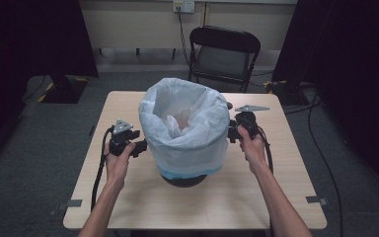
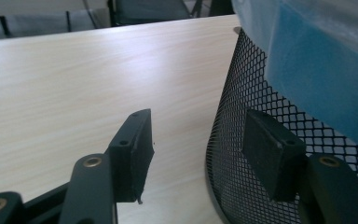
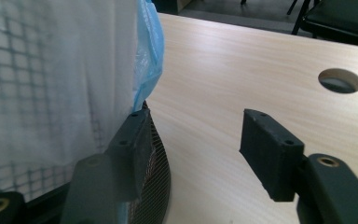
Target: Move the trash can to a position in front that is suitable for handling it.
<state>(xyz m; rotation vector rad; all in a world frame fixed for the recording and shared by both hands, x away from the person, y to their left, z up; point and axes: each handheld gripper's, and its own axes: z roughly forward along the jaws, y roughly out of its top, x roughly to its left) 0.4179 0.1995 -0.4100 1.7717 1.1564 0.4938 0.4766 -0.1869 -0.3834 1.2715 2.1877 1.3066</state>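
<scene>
as the high view shows, a black mesh bin (image 1: 184,178) lined with a pale blue bag (image 1: 185,131) stands near the middle of the table (image 1: 128,197), with the left gripper (image 1: 139,146) just beside its left side and the right gripper (image 1: 233,132) just beside its right side.

in the left gripper view, the jaws stand apart; one pad (image 2: 270,151) lies against the outside of the mesh wall (image 2: 235,140), the other (image 2: 135,151) hangs over bare table, so nothing is clamped.

in the right gripper view, the jaws also stand apart; one pad (image 3: 133,144) sits at the mesh just under the hanging bag edge (image 3: 149,60), the other (image 3: 268,149) is clear over the table, near a round hole (image 3: 340,80).

judged step: taking hold of the bag skirt at both sides. raise each gripper until plastic lies between the pads, keep the mesh out of the bite, and close both evenly; an uneven pull could tip the bin.
</scene>
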